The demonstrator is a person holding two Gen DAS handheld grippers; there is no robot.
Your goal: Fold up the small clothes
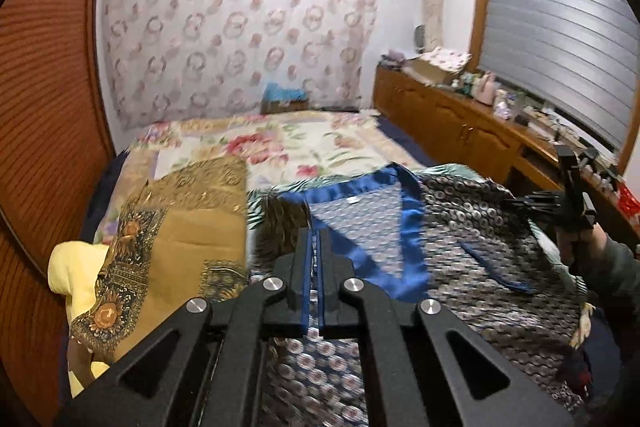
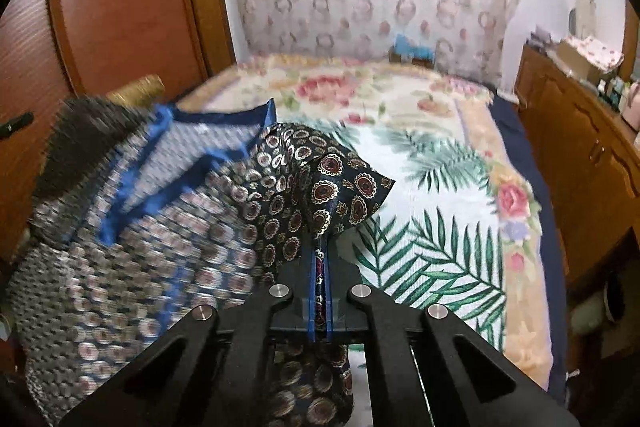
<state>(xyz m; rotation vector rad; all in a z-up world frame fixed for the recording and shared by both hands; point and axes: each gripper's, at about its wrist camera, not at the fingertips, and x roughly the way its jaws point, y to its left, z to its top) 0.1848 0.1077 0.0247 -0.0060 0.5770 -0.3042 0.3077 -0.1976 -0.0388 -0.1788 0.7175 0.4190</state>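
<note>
A dark blue patterned shirt (image 1: 472, 227) with a bright blue satin collar (image 1: 404, 239) is lifted off the bed. My left gripper (image 1: 315, 239) is shut on its left edge, with cloth pinched between the pads. In the right wrist view the same patterned shirt (image 2: 132, 239) hangs to the left, blurred. My right gripper (image 2: 319, 247) is shut on a fold of its dark medallion-print cloth (image 2: 340, 187). The right gripper (image 1: 572, 203) also shows at the right of the left wrist view, held by a hand in a dark sleeve.
The bed carries a floral blanket (image 2: 432, 163) with green palm leaves. A tan patterned cloth (image 1: 176, 239) and a yellow cloth (image 1: 76, 275) lie at the left. A wooden cabinet (image 1: 452, 123) with clutter runs along the right; a wooden wardrobe (image 2: 120, 7) stands left.
</note>
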